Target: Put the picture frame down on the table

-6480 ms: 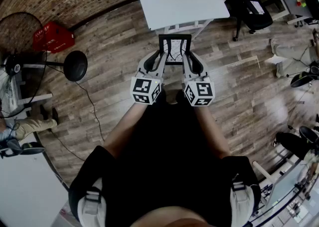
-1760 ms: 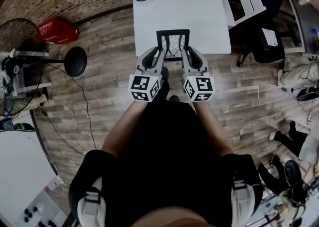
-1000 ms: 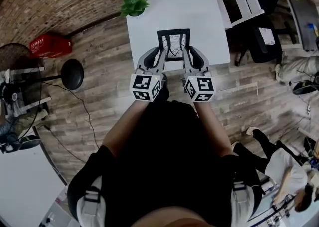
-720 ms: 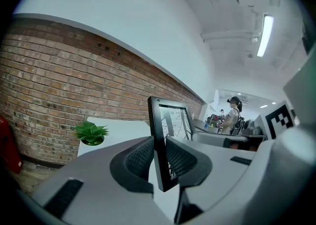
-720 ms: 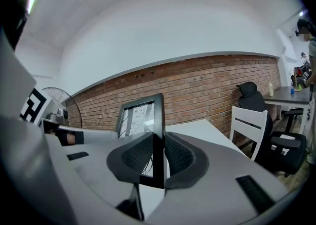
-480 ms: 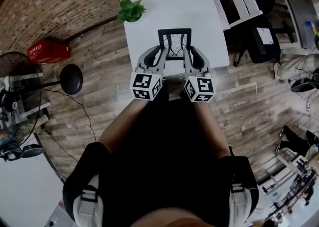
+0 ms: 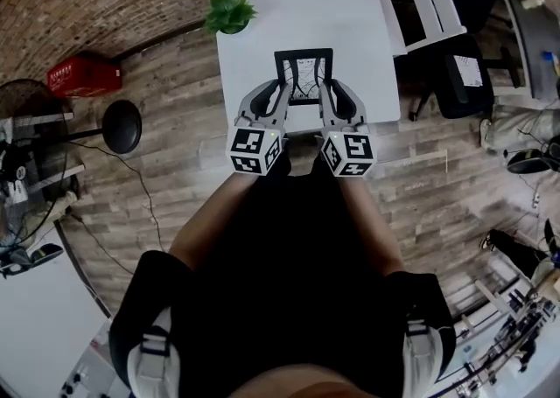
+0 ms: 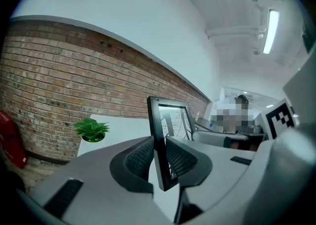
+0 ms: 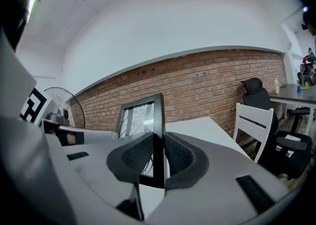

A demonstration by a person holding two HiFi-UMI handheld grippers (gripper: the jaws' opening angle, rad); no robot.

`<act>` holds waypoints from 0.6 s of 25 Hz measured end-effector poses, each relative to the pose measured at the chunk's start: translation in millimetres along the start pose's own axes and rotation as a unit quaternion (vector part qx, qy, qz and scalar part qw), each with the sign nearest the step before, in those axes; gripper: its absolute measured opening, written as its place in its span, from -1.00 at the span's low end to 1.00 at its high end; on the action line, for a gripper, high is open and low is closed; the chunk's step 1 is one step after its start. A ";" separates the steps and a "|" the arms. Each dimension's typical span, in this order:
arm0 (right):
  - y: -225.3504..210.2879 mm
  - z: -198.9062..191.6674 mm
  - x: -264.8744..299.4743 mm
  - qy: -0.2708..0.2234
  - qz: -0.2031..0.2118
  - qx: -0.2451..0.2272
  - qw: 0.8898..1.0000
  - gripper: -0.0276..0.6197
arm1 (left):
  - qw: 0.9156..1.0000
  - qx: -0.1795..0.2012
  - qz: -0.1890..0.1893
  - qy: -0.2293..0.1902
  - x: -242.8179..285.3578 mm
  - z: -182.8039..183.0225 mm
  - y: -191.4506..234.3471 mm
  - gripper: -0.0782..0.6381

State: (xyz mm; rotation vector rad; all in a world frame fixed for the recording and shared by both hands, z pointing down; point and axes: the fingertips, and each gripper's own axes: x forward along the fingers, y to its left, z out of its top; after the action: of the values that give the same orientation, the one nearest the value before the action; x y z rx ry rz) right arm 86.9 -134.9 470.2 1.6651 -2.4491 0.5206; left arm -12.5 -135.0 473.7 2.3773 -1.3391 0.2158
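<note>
A black picture frame [image 7: 304, 78] with a pale line drawing stands upright between my two grippers, held above the near end of the white table [image 7: 297, 3]. My left gripper [image 7: 282, 90] is shut on the frame's left edge [image 8: 157, 145], its ribbed pads pressed on both faces. On the frame's right edge [image 9: 159, 135] my right gripper [image 7: 327, 90] is shut the same way. Whether the frame's lower edge touches the tabletop is hidden.
A small green potted plant [image 7: 230, 13] sits on the table's far left corner. A white chair [image 7: 423, 3] and a black office chair [image 7: 464, 73] stand to the right. A round black stool [image 7: 122, 126], a red crate [image 7: 83, 77] and a brick wall lie to the left.
Both grippers have carried the frame forward from over the wooden floor to above the table's near end. The grip on both edges is unchanged.
</note>
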 end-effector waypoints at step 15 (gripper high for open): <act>-20.3 -15.7 29.4 0.040 0.028 0.001 0.999 -0.71 | 0.999 -0.026 0.032 0.018 32.9 -16.2 14.1 -0.55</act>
State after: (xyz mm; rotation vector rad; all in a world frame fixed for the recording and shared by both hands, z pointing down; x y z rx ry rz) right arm 93.1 -161.7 497.9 1.5482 -2.4463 0.5839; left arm -6.0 -160.5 502.8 2.2801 -1.3879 0.2393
